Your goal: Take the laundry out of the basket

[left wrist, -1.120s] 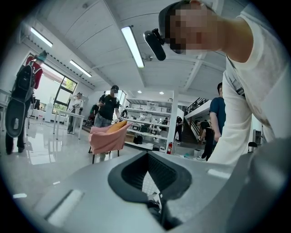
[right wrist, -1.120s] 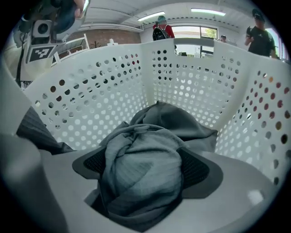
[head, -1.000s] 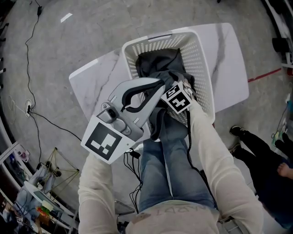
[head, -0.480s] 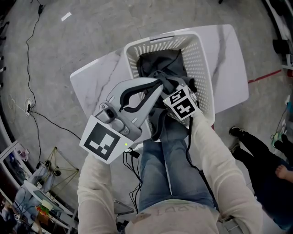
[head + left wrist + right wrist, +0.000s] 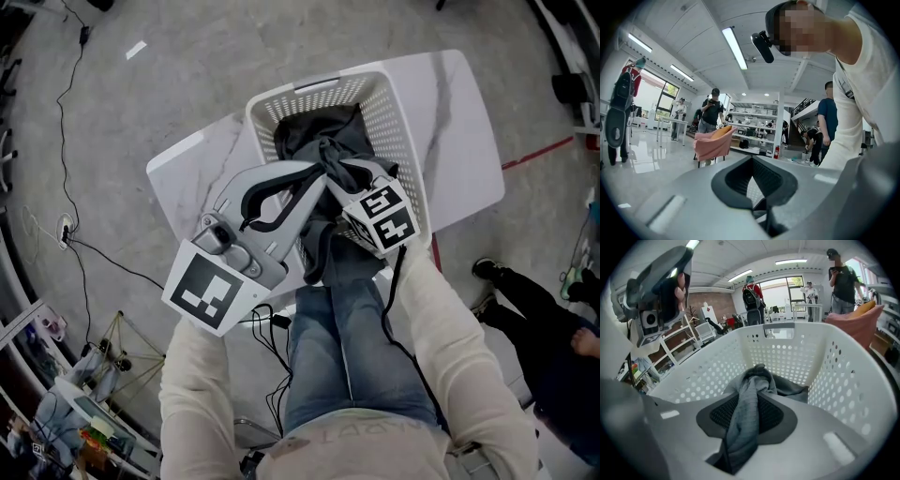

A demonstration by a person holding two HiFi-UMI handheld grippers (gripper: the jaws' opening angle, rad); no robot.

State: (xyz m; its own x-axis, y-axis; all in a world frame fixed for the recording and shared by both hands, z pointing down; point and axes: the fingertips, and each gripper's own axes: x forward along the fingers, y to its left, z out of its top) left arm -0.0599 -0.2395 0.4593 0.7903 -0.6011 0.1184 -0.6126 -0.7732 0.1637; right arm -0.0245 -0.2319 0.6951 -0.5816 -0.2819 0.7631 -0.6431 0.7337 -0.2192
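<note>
Laundry [image 5: 740, 427] is caught: right claw [image 5: 749, 401] has just clamped on it and is lifting it inside the basket [image 5: 398, 103], left claw [image 5: 752, 164] together, empty, at its near rim, so removal's begun.

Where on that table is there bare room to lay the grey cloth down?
Bare table lies left of the basket, out to the left corner, and in a strip to its right. Crowded: the basket, with laundry inside, and the near edge under the left gripper and right gripper.
</note>
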